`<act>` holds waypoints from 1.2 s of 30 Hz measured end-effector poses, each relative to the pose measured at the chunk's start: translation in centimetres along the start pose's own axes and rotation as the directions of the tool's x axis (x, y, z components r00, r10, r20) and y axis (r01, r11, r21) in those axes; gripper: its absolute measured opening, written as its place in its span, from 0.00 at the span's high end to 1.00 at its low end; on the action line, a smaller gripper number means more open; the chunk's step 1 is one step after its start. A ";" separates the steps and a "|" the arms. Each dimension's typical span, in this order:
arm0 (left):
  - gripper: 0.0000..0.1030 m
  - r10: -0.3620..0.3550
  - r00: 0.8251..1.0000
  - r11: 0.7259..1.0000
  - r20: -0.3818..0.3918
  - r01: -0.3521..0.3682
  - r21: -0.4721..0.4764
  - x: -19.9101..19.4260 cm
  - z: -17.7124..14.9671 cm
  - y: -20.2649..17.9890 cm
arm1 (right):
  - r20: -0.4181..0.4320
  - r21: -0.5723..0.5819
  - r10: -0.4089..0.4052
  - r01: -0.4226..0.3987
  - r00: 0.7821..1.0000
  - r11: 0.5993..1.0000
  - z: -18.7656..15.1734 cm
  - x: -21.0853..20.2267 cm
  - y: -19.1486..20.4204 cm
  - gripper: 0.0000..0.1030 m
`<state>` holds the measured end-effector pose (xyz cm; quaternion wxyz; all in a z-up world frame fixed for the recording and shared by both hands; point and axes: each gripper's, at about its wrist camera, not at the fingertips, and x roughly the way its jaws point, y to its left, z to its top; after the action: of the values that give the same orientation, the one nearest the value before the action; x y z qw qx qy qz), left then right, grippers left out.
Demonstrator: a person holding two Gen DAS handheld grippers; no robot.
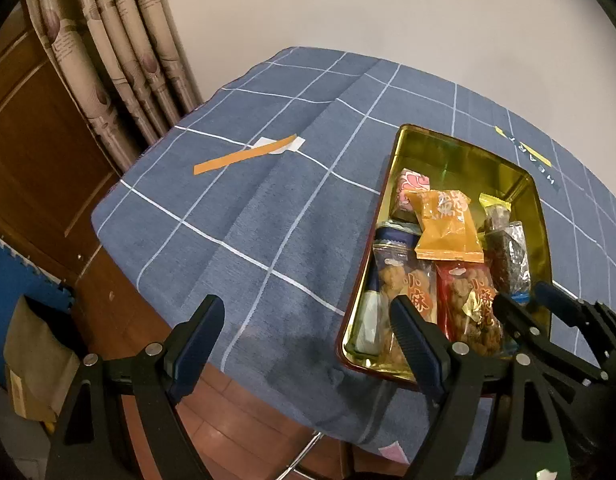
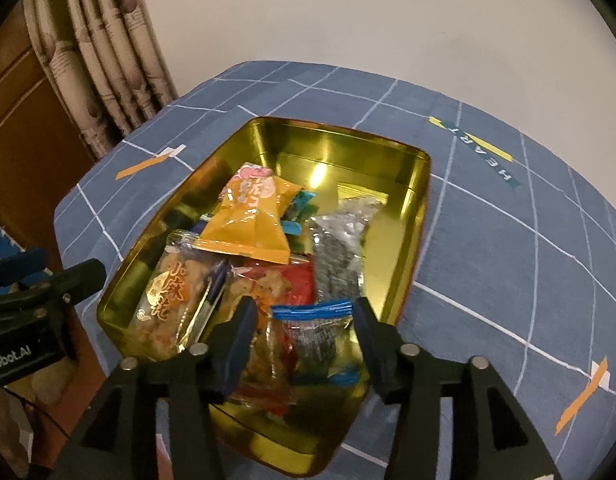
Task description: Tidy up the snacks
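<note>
A gold tin (image 1: pixel 468 156) (image 2: pixel 340 148) stands on the blue checked tablecloth and holds several snack packets. On top lies an orange packet (image 1: pixel 448 228) (image 2: pixel 248 220). Around it are a red packet (image 1: pixel 472 300) (image 2: pixel 284 284), a dark silvery packet (image 1: pixel 508 256) (image 2: pixel 336 256) and a clear packet with orange characters (image 1: pixel 404 280) (image 2: pixel 168 300). My right gripper (image 2: pixel 304 316) hangs over the tin's near end, open. A blue-edged clear packet (image 2: pixel 312 312) lies between its fingers, and the pads are not pressing it. My left gripper (image 1: pixel 307 304) is open and empty beside the tin's left rim.
An orange tape strip (image 1: pixel 244 156) and a HEART label (image 1: pixel 532 156) lie on the cloth (image 1: pixel 248 240). Curtains (image 1: pixel 120 60) and a wooden door (image 1: pixel 28 140) stand to the left. A paper bag (image 1: pixel 36 360) sits on the floor below the table's near edge.
</note>
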<state>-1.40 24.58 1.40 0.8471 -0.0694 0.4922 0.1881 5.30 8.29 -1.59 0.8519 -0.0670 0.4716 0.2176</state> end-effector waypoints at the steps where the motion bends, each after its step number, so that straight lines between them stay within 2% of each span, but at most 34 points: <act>1: 0.20 -0.001 1.000 1.000 -0.001 0.001 -0.002 0.0 0.0 0.0 | 0.004 0.000 0.002 -0.002 1.000 1.000 -0.1 -0.2 0.0 0.47; 3: 0.20 -0.001 1.000 1.000 -0.004 0.001 -0.001 0.1 0.0 0.0 | 0.016 -0.013 -0.011 0.011 1.000 1.000 -0.1 -0.8 0.3 0.41; 10: 0.20 0.000 1.000 1.000 -0.005 0.000 0.000 0.1 0.0 0.1 | 0.055 -0.061 -0.050 0.053 0.997 0.997 -0.7 -2.7 1.2 0.30; 13: 0.20 0.001 1.000 1.000 -0.006 -0.001 0.001 0.1 0.0 0.1 | 0.061 -0.059 -0.058 0.062 0.996 0.996 -1.0 -3.2 1.2 0.21; 36: 0.20 -0.010 1.000 1.000 -0.003 0.011 0.020 0.0 0.1 0.1 | 0.020 -0.047 -0.054 0.055 0.998 0.997 -1.8 -3.3 1.1 0.20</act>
<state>-1.32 24.67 1.52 0.8480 -0.0638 0.4948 0.1787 1.92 7.72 0.28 0.8601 -0.0981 0.4563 0.2060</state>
